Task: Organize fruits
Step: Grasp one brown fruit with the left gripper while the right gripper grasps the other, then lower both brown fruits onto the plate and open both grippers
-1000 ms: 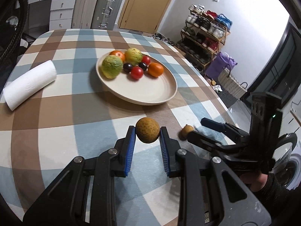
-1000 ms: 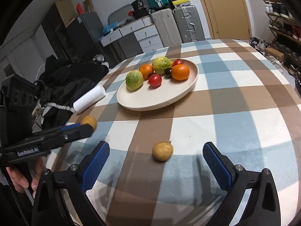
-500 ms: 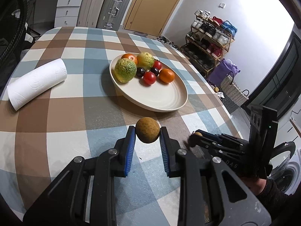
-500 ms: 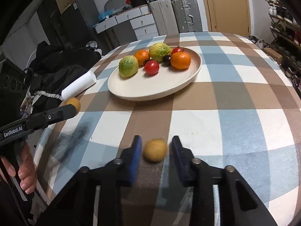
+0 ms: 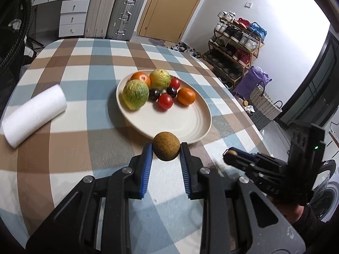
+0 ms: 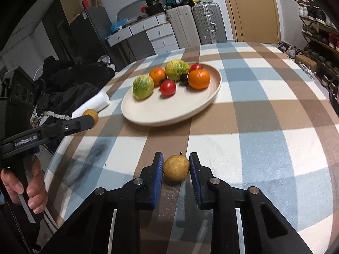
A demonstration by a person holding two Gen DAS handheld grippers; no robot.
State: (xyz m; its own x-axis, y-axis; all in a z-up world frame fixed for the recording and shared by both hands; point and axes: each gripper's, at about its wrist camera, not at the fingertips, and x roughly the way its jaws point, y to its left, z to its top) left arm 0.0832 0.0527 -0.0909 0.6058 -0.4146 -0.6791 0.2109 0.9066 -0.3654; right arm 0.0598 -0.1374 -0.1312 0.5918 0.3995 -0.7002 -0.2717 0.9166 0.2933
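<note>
Closer to the plate (image 5: 206,114) now — your left gripper (image 5: 166,148) clamps a brown fruit (image 5: 166,146) above the near rim, while your right gripper (image 6: 176,165) pinches the yellow fruit (image 6: 175,167) on the tablecloth (image 6: 264,148).

Right claw (image 6: 176,168) apparently grips a yellow-brown fruit (image 6: 176,167) near the plate (image 6: 169,114).

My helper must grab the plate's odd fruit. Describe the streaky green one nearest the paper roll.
Find the big cream plate on the checked tablecloth. At its edge towards the white paper roll sits the green-striped fruit, the largest there, greener than its yellower twin.
</note>
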